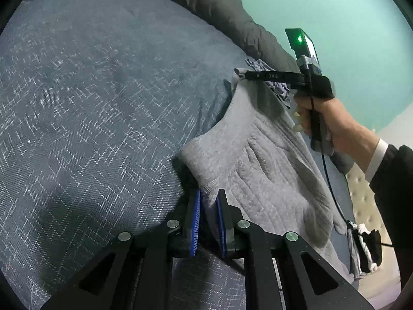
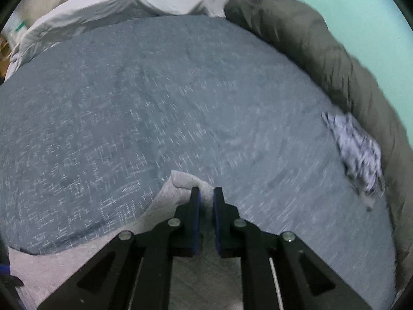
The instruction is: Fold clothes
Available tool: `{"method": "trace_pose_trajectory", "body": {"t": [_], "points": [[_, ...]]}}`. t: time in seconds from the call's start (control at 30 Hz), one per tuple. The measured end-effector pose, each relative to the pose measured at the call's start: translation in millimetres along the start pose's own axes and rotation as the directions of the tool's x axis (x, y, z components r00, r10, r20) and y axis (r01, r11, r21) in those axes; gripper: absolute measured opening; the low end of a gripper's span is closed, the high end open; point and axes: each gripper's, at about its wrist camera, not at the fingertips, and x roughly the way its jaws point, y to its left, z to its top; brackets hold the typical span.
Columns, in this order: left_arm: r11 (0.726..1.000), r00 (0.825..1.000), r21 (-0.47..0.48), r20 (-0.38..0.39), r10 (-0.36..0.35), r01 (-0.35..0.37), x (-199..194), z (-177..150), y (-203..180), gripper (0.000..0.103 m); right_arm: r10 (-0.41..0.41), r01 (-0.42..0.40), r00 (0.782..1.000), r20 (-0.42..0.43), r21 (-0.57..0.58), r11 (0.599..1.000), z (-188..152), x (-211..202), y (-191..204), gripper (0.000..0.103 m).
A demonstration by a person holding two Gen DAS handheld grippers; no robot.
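A light grey fleecy garment [image 1: 258, 160] is stretched above the blue-grey bedspread [image 1: 103, 90] between my two grippers. In the left wrist view my left gripper [image 1: 209, 204] is shut on the garment's near corner, the cloth pinched between the blue pads. The far corner is clamped in my right gripper [image 1: 245, 75], which a person's hand [image 1: 317, 113] holds from the right. In the right wrist view my right gripper [image 2: 206, 199] is shut on a fold of the grey garment [image 2: 178, 183], and the rest of the cloth trails down to the lower left.
A dark olive duvet [image 2: 309, 38] lies rolled along the bed's far right edge by the teal wall. A crumpled patterned cloth [image 2: 356, 152] sits against it. A pale grey sheet [image 2: 129, 0] lies at the far end. A black and white item [image 1: 366, 248] hangs by the tufted headboard [image 1: 366, 201].
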Motion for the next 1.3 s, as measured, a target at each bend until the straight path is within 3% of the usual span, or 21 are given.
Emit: {"method": "trace_pose_trajectory", "body": {"t": [0.1,0.3,0.37,0.5,0.6,0.7,0.77,0.93,1.03,1.13,1.27,1.3], "points": [[1.0,1.0,0.005,-0.017,0.017,-0.017,2.9,-4.9,0.5,0.013,0.062,-0.071,0.995,0.082,0.118,0.99,-0.2,-15.7,-19.4,0.015],[1.0,1.0,-0.027,-0.002,0.016,-0.016,-1.6,-9.9,1.5,0.014,0.072,-0.116,0.978,0.196,0.222,0.968,-12.2,-76.3,-68.8,0.026],[1.0,1.0,-0.027,0.006,0.014,-0.014,-5.6,-11.8,-0.8,0.015,0.063,-0.107,0.981,0.182,0.24,0.965,-31.6,-90.2,-81.2,0.029],[0.999,0.999,-0.042,0.034,0.026,-0.025,-13.6,-4.8,-1.0,0.015,0.018,-0.065,0.989,0.147,0.32,0.945,-105.1,-132.0,-106.5,0.03],[0.997,0.993,-0.029,0.086,0.077,-0.075,-27.6,-2.3,-3.4,0.015,0.051,-0.107,0.988,0.143,0.415,0.904,-168.2,-154.9,-121.0,0.031],[0.998,0.995,-0.023,0.089,0.053,-0.051,-27.5,-4.3,-10.9,0.015,0.051,-0.099,0.992,0.113,0.478,0.873,-222.8,-166.8,-123.5,0.031],[0.999,0.996,-0.007,0.076,0.038,-0.037,-22.1,-6.7,-20.9,0.015,0.087,-0.14,0.989,0.123,0.541,0.829,-256.1,-173.7,-121.2,0.031],[0.996,1.0,0.082,0.024,0.014,-0.016,-3.0,-16.2,-54.8,0.016,0.136,-0.227,0.973,0.187,0.659,0.718,-324.3,-193.9,-108.3,0.042],[0.995,1.0,0.097,-0.002,-0.001,0.002,4.3,-21.1,-65.2,0.016,0.173,-0.292,0.956,0.238,0.702,0.649,-348.8,-195.5,-97.5,0.043],[0.994,1.0,0.113,-0.014,-0.008,0.01,9.9,-24.2,-74.5,0.016,0.198,-0.295,0.956,0.218,0.712,0.637,-362.8,-187.7,-85.8,0.046],[0.987,0.999,0.163,-0.04,-0.004,0.011,24.3,-28.2,-91.5,0.016,0.227,-0.339,0.94,0.253,0.732,0.591,-371.0,-176.0,-80.2,0.046],[0.985,0.999,0.175,-0.05,0.001,0.008,28.2,-29.4,-94.0,0.016,0.234,-0.351,0.936,0.262,0.737,0.578,-373.0,-173.0,-78.9,0.041]]}}
